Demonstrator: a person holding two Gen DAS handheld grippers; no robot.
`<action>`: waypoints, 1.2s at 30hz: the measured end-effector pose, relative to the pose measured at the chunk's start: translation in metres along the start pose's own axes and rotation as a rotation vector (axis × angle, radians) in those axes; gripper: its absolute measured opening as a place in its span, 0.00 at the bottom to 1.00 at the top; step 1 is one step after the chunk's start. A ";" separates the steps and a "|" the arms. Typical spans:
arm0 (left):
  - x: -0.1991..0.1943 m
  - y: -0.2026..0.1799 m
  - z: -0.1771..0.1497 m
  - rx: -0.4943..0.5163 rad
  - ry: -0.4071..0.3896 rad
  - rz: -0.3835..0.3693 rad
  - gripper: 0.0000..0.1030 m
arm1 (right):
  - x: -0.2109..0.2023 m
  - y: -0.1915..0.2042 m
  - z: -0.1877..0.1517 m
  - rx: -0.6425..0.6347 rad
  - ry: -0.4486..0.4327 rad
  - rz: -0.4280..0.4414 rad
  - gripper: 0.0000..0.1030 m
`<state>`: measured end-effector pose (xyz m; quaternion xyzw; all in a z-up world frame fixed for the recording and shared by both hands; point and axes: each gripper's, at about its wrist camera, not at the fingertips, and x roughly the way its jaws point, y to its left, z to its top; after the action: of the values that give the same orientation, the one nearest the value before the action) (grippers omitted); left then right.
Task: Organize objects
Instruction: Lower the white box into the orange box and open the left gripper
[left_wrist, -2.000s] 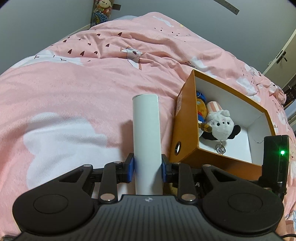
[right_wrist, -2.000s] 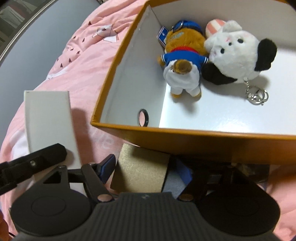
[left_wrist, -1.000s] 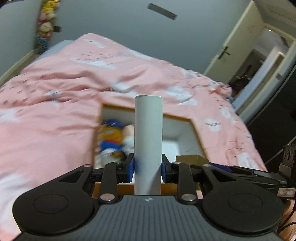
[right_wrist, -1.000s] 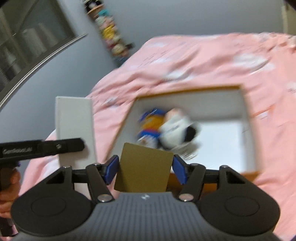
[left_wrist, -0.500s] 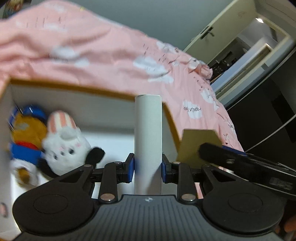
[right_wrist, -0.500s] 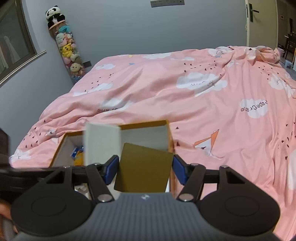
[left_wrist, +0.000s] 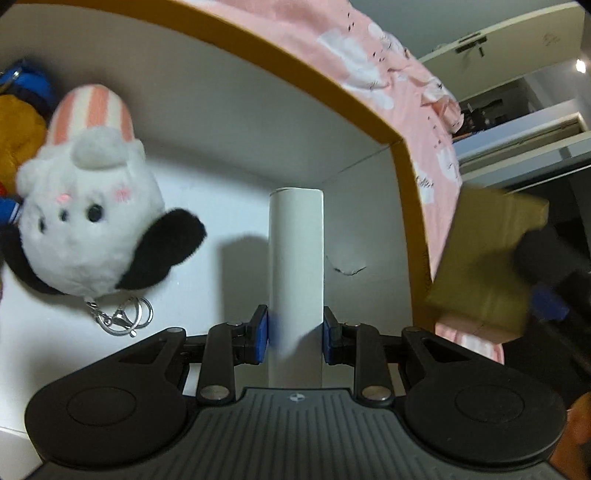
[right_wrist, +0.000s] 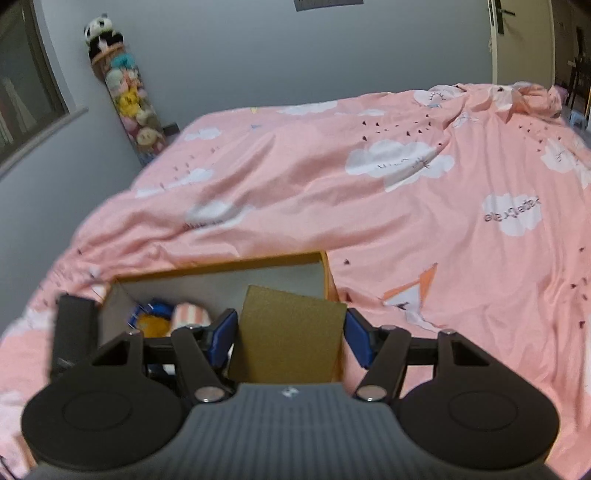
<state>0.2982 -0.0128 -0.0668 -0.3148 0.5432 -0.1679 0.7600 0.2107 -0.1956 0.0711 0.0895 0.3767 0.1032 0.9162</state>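
Left wrist view: my left gripper (left_wrist: 295, 328) is clamped narrowly on a white box (left_wrist: 296, 258), which stands inside the orange box (left_wrist: 410, 206). A white plush (left_wrist: 88, 229) lies at nine o'clock on the floor of that box; the gold box (left_wrist: 484, 258) hangs outside at three o'clock.

Right wrist view: my right gripper (right_wrist: 290, 341) is spread wide, pads pressing the gold box (right_wrist: 288, 332), over the orange box's (right_wrist: 221, 267) near right corner, above the pink duvet (right_wrist: 369, 192).

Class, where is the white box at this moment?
In the left wrist view, the white box is clamped in the left tool, inside the orange bin, right of the white plush.
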 end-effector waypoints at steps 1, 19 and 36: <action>0.001 -0.002 0.000 0.003 0.007 0.014 0.30 | 0.000 0.000 0.003 0.002 -0.003 0.007 0.63; 0.022 -0.013 0.010 -0.046 0.200 0.135 0.44 | 0.004 0.002 0.005 -0.036 -0.027 -0.032 0.63; -0.010 0.000 -0.002 0.057 0.162 0.183 0.30 | 0.000 0.002 -0.001 -0.042 -0.019 -0.035 0.63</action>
<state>0.2929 -0.0078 -0.0598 -0.2274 0.6242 -0.1380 0.7346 0.2093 -0.1933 0.0707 0.0647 0.3674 0.0944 0.9230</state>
